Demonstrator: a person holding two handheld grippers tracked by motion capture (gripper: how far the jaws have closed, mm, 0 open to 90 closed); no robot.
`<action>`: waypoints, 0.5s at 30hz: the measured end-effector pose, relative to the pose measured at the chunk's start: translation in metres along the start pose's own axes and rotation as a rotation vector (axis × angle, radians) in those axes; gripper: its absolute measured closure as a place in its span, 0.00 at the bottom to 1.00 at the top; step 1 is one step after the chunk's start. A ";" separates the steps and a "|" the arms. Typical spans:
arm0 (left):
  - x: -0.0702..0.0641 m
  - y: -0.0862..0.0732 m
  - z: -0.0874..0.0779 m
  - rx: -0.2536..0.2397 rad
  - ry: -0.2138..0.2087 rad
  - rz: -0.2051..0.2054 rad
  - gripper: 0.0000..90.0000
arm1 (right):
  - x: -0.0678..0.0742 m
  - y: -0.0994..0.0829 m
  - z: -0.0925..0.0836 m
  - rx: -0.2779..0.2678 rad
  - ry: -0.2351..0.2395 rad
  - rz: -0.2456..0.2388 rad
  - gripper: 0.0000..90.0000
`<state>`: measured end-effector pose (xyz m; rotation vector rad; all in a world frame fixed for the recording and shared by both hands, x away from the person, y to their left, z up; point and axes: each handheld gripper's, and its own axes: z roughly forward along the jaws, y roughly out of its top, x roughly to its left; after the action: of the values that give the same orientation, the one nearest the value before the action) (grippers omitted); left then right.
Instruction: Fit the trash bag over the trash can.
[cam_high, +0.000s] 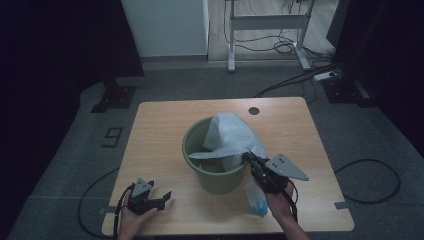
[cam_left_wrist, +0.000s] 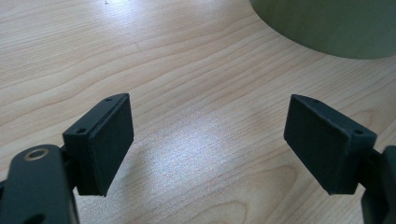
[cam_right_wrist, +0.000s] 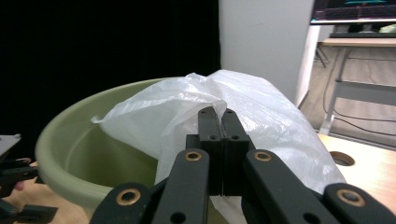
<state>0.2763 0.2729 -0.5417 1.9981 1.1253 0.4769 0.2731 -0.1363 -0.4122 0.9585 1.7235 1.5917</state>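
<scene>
The right gripper (cam_high: 248, 159), clamped on the thin white plastic bag (cam_high: 231, 135), sits at the round green bucket's (cam_high: 196, 131) near-right rim. The bag drapes far-left across the mouth. The left gripper (cam_left_wrist: 208, 140) rests near-left, jaws apart.

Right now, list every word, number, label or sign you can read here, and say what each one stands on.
"9": a dark figure marked on the grey floor left of the table.
The monitor at the top right of the right gripper view shows coloured lines, too small and blurred to read.
The green bucket, the white plastic bag and both grippers carry no readable text.
</scene>
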 end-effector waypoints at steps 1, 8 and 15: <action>0.000 0.000 0.000 0.000 0.000 0.000 0.18 | 0.002 0.001 0.002 0.006 0.012 -0.003 0.97; 0.001 0.000 0.000 -0.002 -0.003 -0.002 0.18 | 0.013 -0.002 0.007 0.036 0.063 -0.034 0.86; 0.001 0.000 0.000 0.000 0.000 -0.002 0.18 | 0.015 -0.004 -0.015 -0.052 0.025 -0.044 0.45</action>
<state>0.2763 0.2735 -0.5417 1.9973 1.1272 0.4758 0.2517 -0.1320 -0.4140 0.8728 1.7002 1.6181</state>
